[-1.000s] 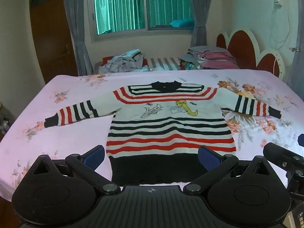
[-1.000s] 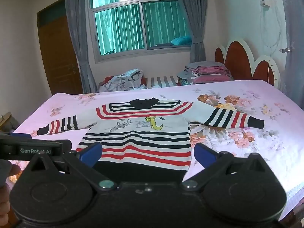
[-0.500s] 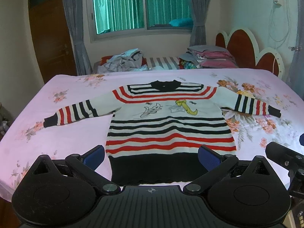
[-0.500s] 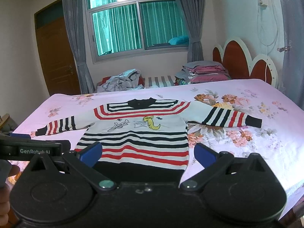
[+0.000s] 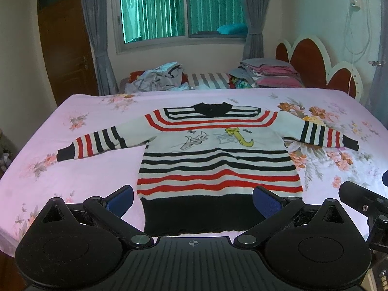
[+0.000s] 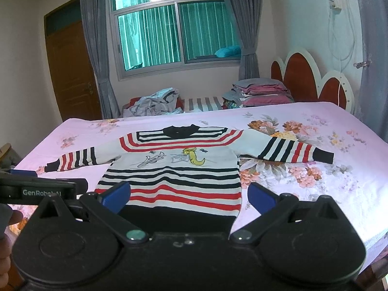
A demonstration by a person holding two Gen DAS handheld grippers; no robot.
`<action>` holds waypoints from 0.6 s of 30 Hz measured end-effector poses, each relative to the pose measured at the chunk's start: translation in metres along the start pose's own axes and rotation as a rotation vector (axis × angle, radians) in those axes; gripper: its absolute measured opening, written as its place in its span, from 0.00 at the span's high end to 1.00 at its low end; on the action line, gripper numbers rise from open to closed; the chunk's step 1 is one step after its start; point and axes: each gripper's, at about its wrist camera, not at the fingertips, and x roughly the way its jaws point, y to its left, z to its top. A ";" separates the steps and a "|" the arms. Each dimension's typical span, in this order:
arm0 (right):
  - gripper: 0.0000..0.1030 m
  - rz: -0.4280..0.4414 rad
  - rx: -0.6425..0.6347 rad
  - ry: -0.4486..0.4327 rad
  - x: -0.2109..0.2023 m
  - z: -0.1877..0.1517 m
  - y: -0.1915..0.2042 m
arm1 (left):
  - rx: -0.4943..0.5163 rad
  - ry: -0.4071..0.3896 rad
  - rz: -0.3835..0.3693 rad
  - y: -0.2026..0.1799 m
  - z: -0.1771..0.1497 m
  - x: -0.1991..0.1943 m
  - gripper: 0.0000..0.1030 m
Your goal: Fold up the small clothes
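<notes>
Sweater: a striped sweater is seen laid flat on the bed, face up, collar toward the far side, black hem at the near edge; it is shown again in the right wrist view.
Sleeves: both are spread out sideways, the left sleeve on plain pink sheet, the right sleeve over the flower print.
Left gripper: the left gripper is held above the near edge, jaws spread wide, nothing between the blue pads; the hem is framed between them but not touched.
Right gripper: the right gripper is likewise held released, its pads well apart, hovering over the sweater's lower right part without contact.
Change, left view: against a second ago, the scene is found almost unaltered; the sweater is seen a shade lower in the frame, more wall and window being taken in above.
Change, right view: the same slight tilt upward is noted; the sweater itself is not moved, no fold is made.
Neighbour: the left unit's body is caught at the left edge of the right view, a hand partly seen beside it.
Background: a loose clothes heap and a folded stack are seen beyond the bed, by the headboard.
</notes>
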 end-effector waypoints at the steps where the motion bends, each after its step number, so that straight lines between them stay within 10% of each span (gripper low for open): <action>1: 0.00 -0.002 0.000 0.000 0.000 -0.001 0.001 | -0.001 0.000 0.000 0.000 0.000 0.000 0.00; 18: 0.00 -0.001 -0.011 0.003 0.003 -0.004 0.004 | -0.007 0.004 0.005 0.007 -0.001 0.001 0.00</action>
